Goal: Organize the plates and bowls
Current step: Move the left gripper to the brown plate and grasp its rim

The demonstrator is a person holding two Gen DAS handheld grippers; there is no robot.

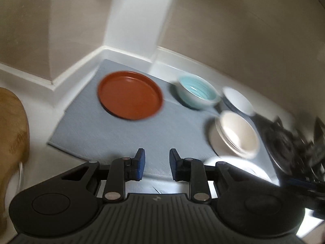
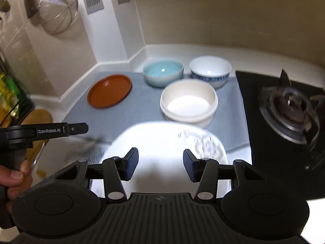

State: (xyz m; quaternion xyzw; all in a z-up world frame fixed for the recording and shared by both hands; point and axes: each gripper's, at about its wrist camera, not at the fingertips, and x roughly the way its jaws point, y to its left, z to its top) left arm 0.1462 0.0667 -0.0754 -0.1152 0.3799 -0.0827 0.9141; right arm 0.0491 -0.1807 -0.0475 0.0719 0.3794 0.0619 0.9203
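A brown plate (image 1: 130,95) (image 2: 109,91) lies on the grey mat (image 1: 91,130) (image 2: 126,113) at its far left. A light blue bowl (image 1: 198,91) (image 2: 163,72), a white bowl with blue pattern (image 1: 238,100) (image 2: 210,70) and a cream bowl (image 1: 236,134) (image 2: 189,101) stand to its right. A white plate with blue pattern (image 2: 168,148) (image 1: 239,166) lies at the mat's near edge. My left gripper (image 1: 156,165) is open and empty above the mat's near part. My right gripper (image 2: 160,165) is open and empty just above the white plate.
A gas stove burner (image 2: 290,105) (image 1: 288,142) sits right of the mat. A wooden board (image 1: 12,126) lies to the left. A wire strainer (image 2: 59,10) hangs on the wall. White backsplash edges the counter. The left gripper's body (image 2: 50,131) is beside the white plate.
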